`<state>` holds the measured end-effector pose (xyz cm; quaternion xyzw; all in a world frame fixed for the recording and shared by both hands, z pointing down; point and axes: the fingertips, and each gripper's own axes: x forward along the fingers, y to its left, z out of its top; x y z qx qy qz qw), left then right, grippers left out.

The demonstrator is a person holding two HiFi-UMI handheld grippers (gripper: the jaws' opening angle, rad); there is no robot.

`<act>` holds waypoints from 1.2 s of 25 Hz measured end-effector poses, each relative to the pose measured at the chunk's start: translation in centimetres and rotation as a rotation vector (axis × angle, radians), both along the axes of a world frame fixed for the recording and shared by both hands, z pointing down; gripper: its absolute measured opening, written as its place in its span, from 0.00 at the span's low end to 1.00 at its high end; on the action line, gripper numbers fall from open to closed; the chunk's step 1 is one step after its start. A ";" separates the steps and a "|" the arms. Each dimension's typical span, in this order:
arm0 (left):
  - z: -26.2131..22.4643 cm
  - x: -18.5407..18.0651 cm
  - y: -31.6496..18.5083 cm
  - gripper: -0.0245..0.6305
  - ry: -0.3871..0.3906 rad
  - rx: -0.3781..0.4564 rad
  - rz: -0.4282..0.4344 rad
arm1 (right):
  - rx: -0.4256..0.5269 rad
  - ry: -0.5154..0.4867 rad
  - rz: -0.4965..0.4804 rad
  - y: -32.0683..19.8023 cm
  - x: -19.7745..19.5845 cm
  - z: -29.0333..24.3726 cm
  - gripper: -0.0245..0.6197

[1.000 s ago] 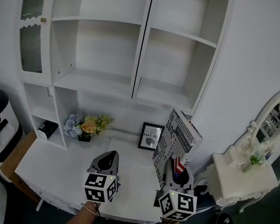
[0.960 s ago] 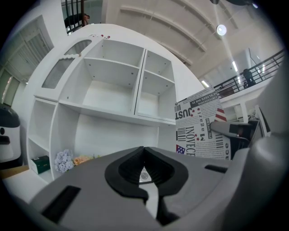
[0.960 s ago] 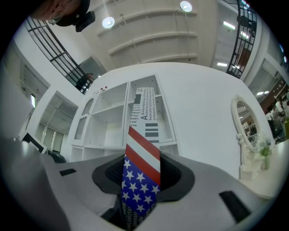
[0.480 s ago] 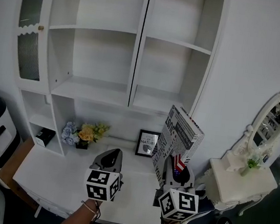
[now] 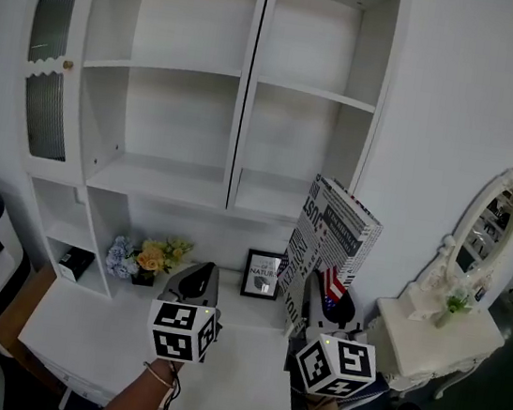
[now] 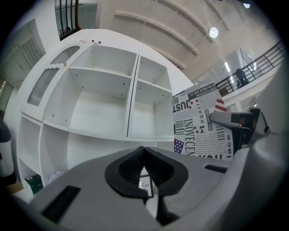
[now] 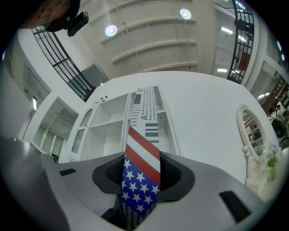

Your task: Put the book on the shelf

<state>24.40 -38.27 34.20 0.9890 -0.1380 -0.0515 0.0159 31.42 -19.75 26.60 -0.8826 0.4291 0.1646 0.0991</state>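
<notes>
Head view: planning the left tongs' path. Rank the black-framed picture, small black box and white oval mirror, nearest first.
1. Black-framed picture, right of the left tongs.
2. Small black box, left cubby.
3. White oval mirror, far right.

The grey left gripper fills the lower frame. Its black pads meet at the tips with nothing between them, and a small framed picture shows through the slit below. Beyond rises a white wooden shelf unit with an arched glazed door at its left edge. At its right edge a black-and-white print-covered book with a stars-and-stripes patch stands upright, with the right gripper on its right side.
</notes>
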 end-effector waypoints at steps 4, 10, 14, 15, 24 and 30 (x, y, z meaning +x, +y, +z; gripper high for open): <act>-2.3 0.2 -0.4 0.05 0.020 0.010 -0.003 | 0.010 0.027 -0.003 -0.3 0.1 -2.3 0.30; -5.8 0.9 -1.1 0.05 0.026 0.016 -0.001 | 0.000 0.075 -0.022 -1.7 -0.1 -5.8 0.30; -8.3 1.6 -1.0 0.05 0.034 0.050 -0.009 | 0.009 0.098 -0.027 -2.4 0.1 -7.7 0.30; -8.8 1.7 -0.9 0.05 0.037 0.055 -0.010 | 0.011 0.102 -0.027 -2.5 0.2 -8.1 0.30; -12.9 2.8 -0.8 0.05 0.047 0.078 -0.007 | 0.011 0.147 -0.026 -3.1 0.1 -11.3 0.30; -16.4 3.0 -1.2 0.05 0.088 0.086 -0.010 | 0.008 0.186 -0.015 -3.4 0.5 -14.0 0.30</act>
